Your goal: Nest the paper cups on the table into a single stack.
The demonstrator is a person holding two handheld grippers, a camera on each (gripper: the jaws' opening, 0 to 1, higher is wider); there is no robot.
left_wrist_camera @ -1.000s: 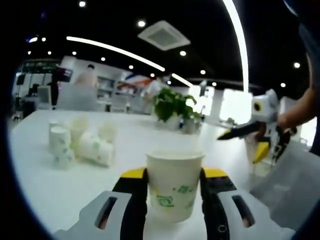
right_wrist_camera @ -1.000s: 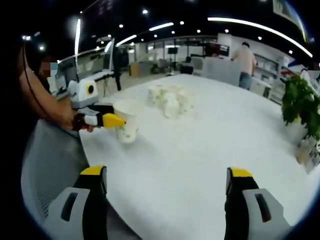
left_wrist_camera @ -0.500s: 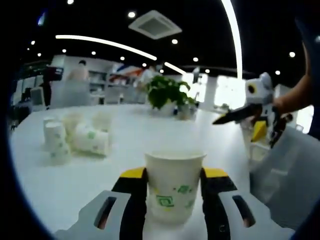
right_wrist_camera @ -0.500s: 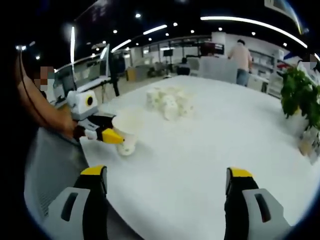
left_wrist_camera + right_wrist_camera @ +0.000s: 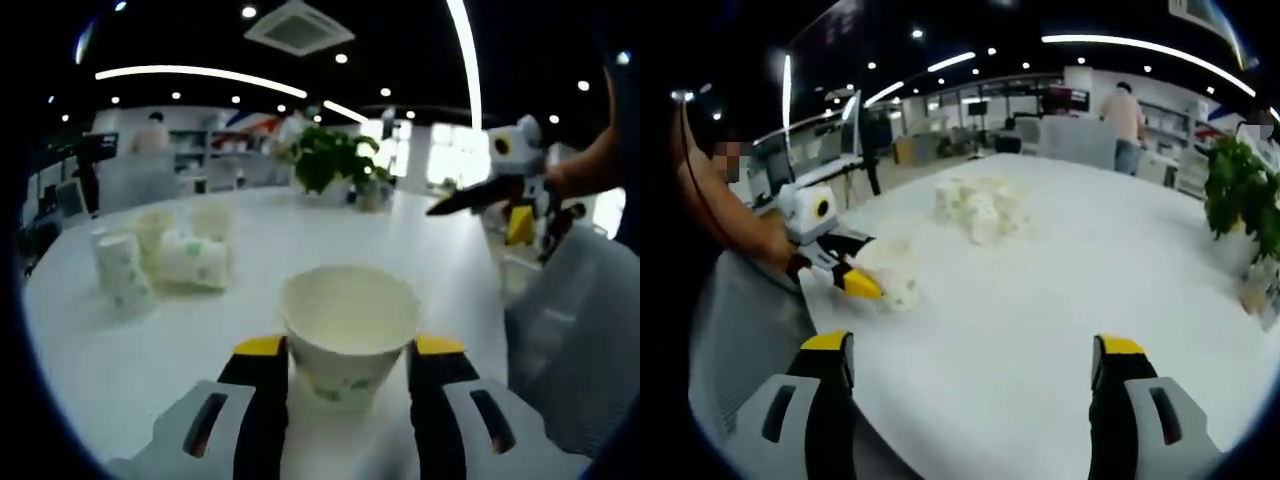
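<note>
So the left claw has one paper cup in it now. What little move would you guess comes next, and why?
Probably carry the held cup toward the cluster of cups farther across the white table. The left gripper is shut on that cup, near the table's close edge, while the other cups sit apart from it. The right gripper is open and holds nothing, so it could pick one up there.

Bare table (image 5: pixel 1060 290) lies open before the cup cluster (image 5: pixel 978 208) (plant (image 5: pixel 1243 195) beside).

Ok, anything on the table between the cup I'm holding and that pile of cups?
Nothing: in the left gripper view, bare table separates the held cup from the pile of cups.
</note>
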